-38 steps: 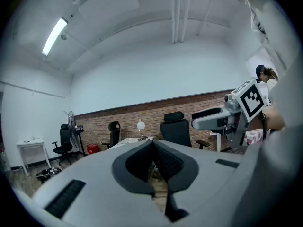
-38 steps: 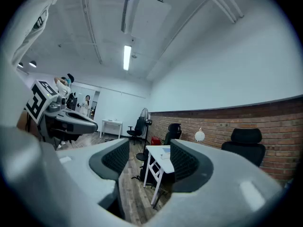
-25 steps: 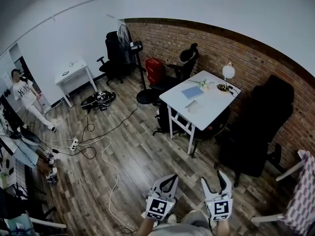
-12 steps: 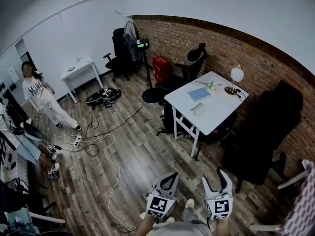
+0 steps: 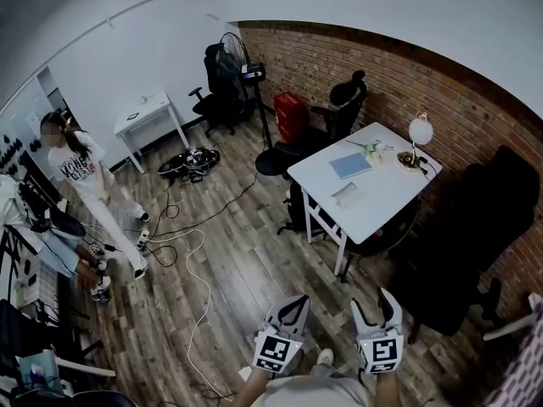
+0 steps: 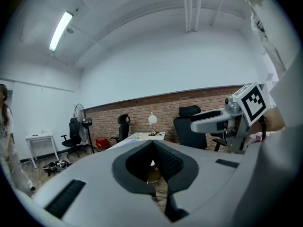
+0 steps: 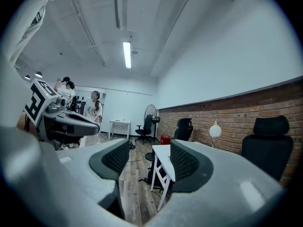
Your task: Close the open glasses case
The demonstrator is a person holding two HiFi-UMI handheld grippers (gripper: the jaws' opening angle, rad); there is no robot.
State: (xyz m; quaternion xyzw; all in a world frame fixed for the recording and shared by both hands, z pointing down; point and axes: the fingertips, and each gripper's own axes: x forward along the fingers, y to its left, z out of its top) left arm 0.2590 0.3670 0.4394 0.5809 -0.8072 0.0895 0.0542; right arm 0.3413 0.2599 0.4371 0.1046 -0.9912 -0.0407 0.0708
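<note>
White and smooth-topped, the desk (image 5: 386,197) stands on thin white legs beside the brick wall (image 5: 441,83), well apart from both tools. On it the glasses case (image 5: 344,194) shows only as a small pale oblong. It lies flat toward the desk's near-left edge, just on the near side of a flat blue book (image 5: 350,165). Its long axis slants from lower left to upper right in the head view, pointing toward the wall (whether its lid stands open is too small to tell). A lamp (image 5: 419,131) with a round white globe shade stands at the desk's far corner.

Both tools are held low at the bottom of the head view, over the wood-plank floor (image 5: 229,270). Each carries a black-and-white marker cube behind grey moulded fingers. The left tool (image 5: 297,303) has its ribbed dark pads (image 6: 166,159) drawn together at the tips, with nothing between them. The right tool (image 5: 372,303) is spread wide and holds nothing; in its own view the far desk shows through the gap.

A black cushioned office chair (image 5: 475,227) stands to the right of the desk. A person (image 5: 81,172) in a pale T-shirt stands at the left of the room.
</note>
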